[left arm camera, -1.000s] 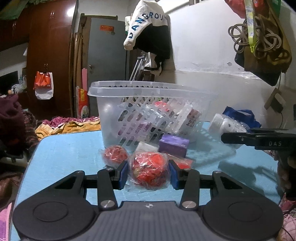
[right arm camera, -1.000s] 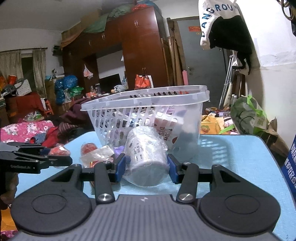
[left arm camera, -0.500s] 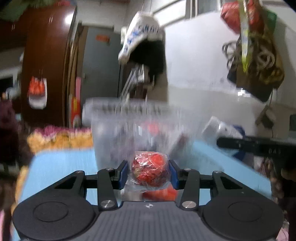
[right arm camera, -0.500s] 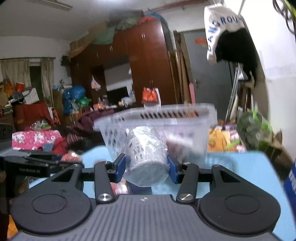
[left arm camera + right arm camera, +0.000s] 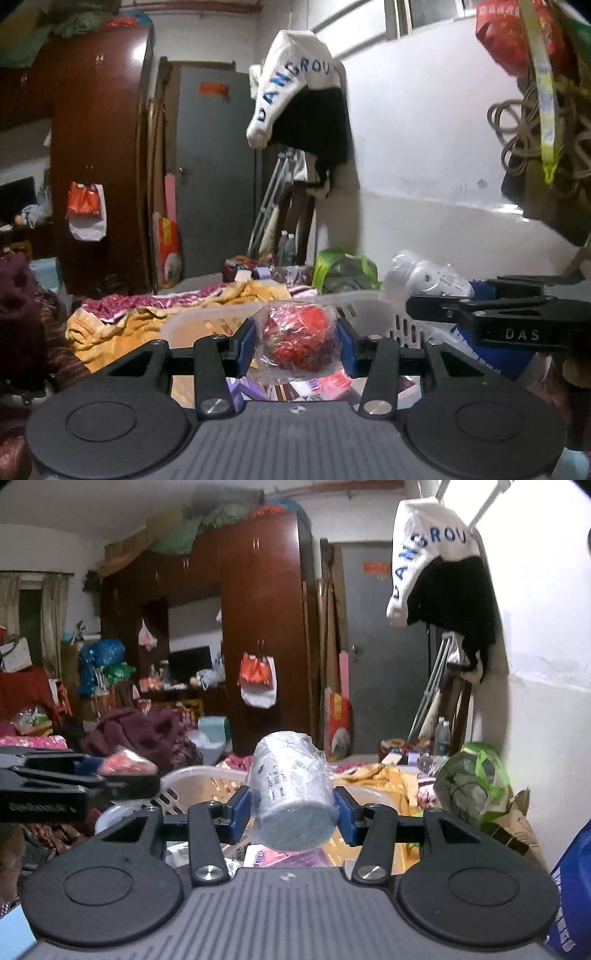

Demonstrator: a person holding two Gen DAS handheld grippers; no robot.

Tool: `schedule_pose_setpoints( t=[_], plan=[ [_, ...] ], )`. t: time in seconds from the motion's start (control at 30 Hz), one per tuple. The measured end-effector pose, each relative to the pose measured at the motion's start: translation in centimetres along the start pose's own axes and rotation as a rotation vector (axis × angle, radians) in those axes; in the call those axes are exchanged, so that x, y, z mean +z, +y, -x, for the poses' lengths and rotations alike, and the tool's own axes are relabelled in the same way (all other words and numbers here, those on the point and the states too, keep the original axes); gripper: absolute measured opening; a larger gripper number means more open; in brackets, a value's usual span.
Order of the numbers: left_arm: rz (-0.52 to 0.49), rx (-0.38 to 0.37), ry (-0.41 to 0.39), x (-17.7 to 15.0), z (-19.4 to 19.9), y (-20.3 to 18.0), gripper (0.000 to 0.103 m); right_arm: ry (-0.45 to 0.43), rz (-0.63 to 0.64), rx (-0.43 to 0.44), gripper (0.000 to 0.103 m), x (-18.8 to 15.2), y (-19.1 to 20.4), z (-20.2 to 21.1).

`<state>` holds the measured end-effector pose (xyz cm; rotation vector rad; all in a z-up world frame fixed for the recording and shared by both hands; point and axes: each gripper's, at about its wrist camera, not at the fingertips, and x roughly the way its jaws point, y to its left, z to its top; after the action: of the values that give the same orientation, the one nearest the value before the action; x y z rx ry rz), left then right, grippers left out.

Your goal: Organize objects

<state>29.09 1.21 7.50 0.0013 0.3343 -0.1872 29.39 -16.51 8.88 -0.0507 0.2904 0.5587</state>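
My left gripper is shut on a red ball wrapped in clear plastic and holds it over the open top of the white plastic basket. My right gripper is shut on a white cup wrapped in clear plastic and holds it over the same basket. Each gripper shows in the other's view: the right one with its cup, the left one with its red ball. Packets lie inside the basket below.
A white wall runs along the right, with bags and cords hanging on it. A green bag and blankets lie beyond the basket. A wardrobe and clutter fill the room behind.
Both grippers have risen from table level, each carrying its object, and now look over the basket's rim instead of at its side.
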Motion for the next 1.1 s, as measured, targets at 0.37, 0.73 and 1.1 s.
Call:
schedule_pose_setpoints(
  t=[0.37, 0.73, 1.1],
  plan=[
    [-0.012, 0.007, -0.107, -5.2, 6.4, 1.7, 0.097, -0.024, -0.072, 0.035, 0.103, -4.2, 0.2, 5.1],
    [0.028, 0.063, 0.168, -11.5, 3.7, 5.5, 0.078, 0.274, -0.012, 0.137, 0.074, -10.4, 4.5, 0.3],
    [0.058, 0.084, 0.309, -12.8, 0.4, 5.5, 0.076, 0.318, 0.004, 0.126, 0.049, -12.2, 3.4, 0.3]
  ],
)
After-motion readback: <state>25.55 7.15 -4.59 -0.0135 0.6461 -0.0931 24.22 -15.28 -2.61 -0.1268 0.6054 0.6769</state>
